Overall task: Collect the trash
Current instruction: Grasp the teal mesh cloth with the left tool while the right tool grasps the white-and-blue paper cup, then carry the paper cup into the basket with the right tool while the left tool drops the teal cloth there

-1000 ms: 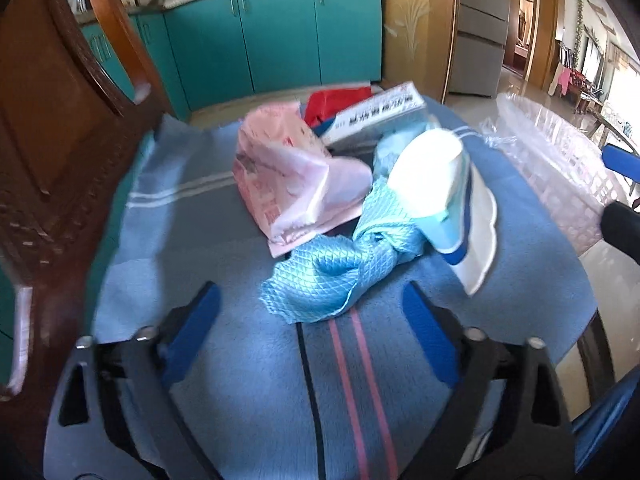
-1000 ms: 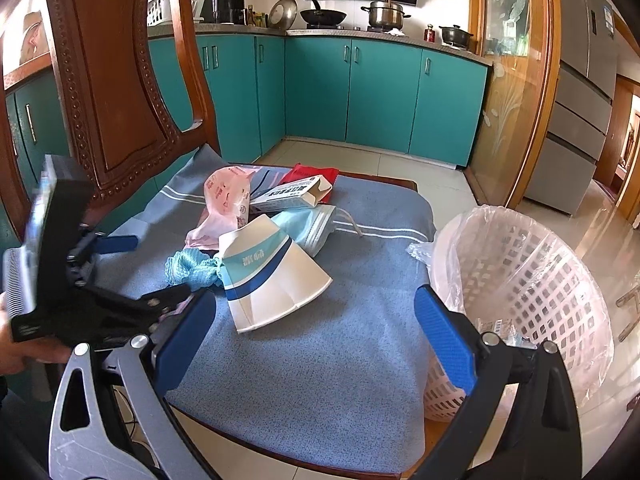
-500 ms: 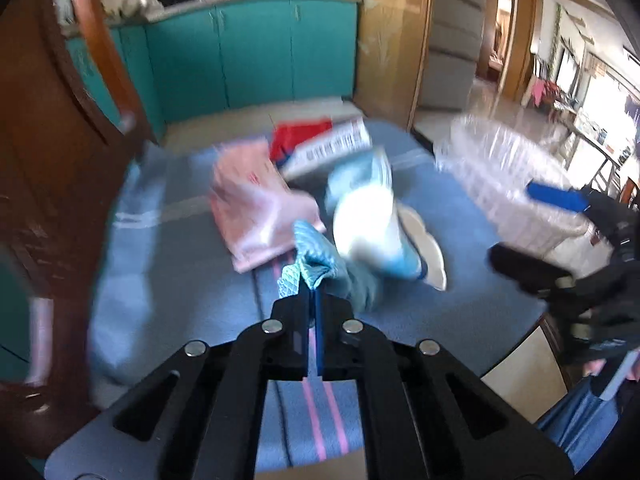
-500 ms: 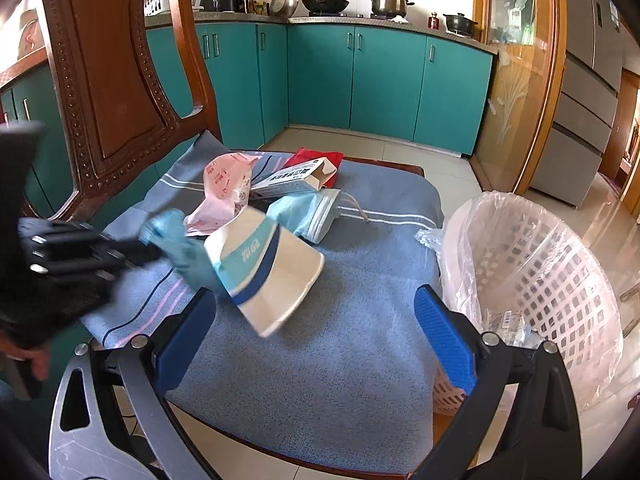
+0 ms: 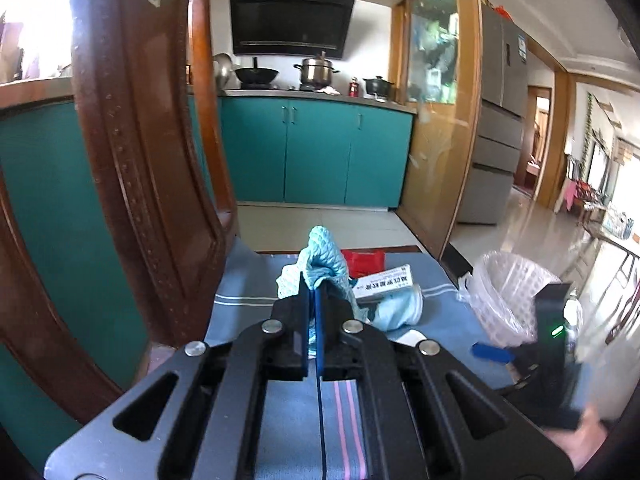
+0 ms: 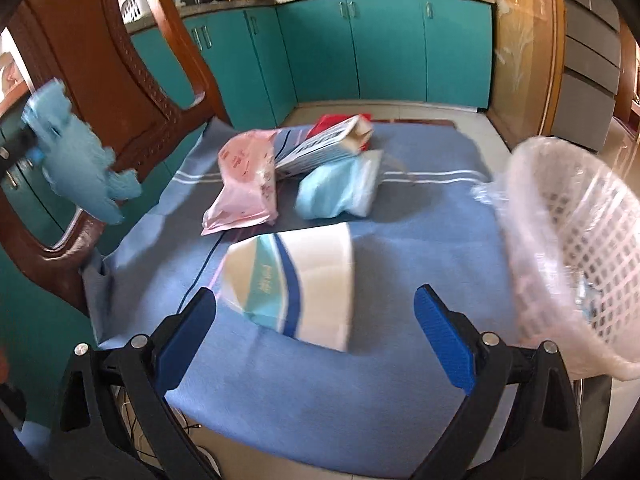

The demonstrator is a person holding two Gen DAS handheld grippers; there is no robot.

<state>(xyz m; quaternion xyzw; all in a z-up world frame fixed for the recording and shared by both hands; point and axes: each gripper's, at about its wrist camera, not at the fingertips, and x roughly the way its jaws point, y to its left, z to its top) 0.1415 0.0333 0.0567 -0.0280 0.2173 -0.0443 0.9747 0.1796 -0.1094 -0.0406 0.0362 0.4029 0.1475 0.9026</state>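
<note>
My left gripper [image 5: 313,300] is shut on a light blue waffle cloth [image 5: 320,258] and holds it lifted off the blue tablecloth [image 6: 400,220]; the cloth hangs at far left in the right wrist view [image 6: 76,160]. My right gripper [image 6: 316,334] is open and empty, just short of a white paper cup with blue bands [image 6: 296,280] lying on its side. Behind it lie a pink bag [image 6: 248,184], a light blue pack [image 6: 340,192], a white carton [image 6: 324,148] and a red wrapper [image 6: 336,120]. A white lined basket [image 6: 572,240] stands at the right.
A carved wooden chair back [image 6: 120,68] rises along the left of the table. Teal kitchen cabinets [image 6: 380,40] stand behind. The table's front edge [image 6: 320,440] lies just under my right gripper. The right gripper also shows at lower right in the left wrist view [image 5: 492,350].
My left gripper closed on the blue cloth and lifted it up and to the left, away from the pile. The paper cup rolled nearer my right gripper, which moved forward over the table.
</note>
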